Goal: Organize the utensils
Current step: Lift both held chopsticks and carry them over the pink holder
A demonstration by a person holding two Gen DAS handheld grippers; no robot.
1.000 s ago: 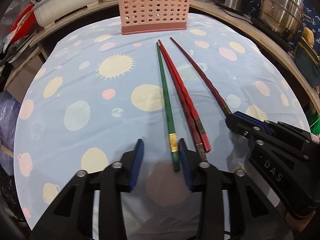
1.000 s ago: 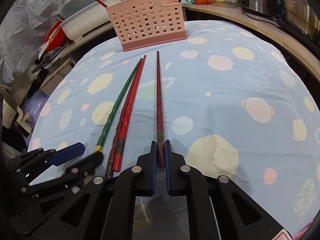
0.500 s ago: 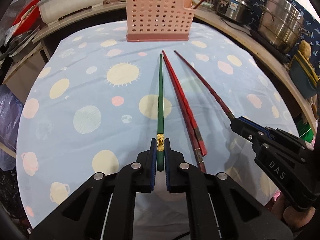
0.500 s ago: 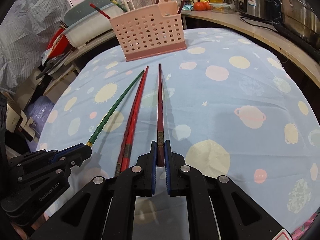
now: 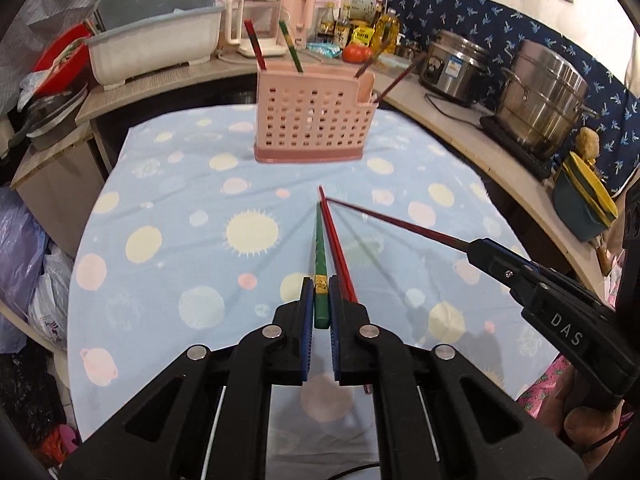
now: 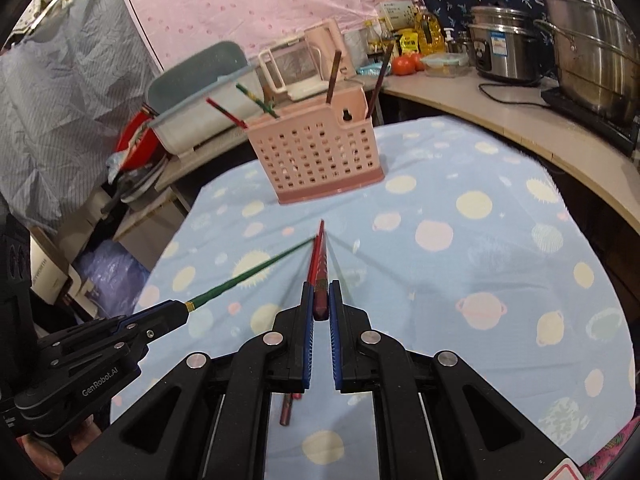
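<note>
My left gripper [image 5: 321, 312] is shut on a green chopstick [image 5: 319, 248], lifted off the table and pointing at the pink perforated holder [image 5: 314, 124]. My right gripper [image 6: 321, 308] is shut on a dark red chopstick [image 6: 321, 276], also raised and aimed at the holder [image 6: 316, 156]. Each gripper shows in the other view, the right one [image 5: 480, 248] at the right, the left one [image 6: 176, 312] at the lower left. A bright red chopstick pair [image 5: 338, 248] stays on the blue dotted cloth [image 5: 180, 240]. The holder has several chopsticks in it.
A curved wooden counter [image 5: 460, 128] rings the table with steel pots [image 5: 540, 96], a rice cooker [image 5: 456, 66], bottles, tomatoes and a white dish tub [image 5: 156, 48]. A green and yellow container [image 5: 584, 200] sits at the right. Bags lie on the floor at the left.
Both grippers have lifted their chopsticks off the cloth and tilted up, so the holder and counter now fill the views. One second ago the left gripper was open; it then shut on the green chopstick.
</note>
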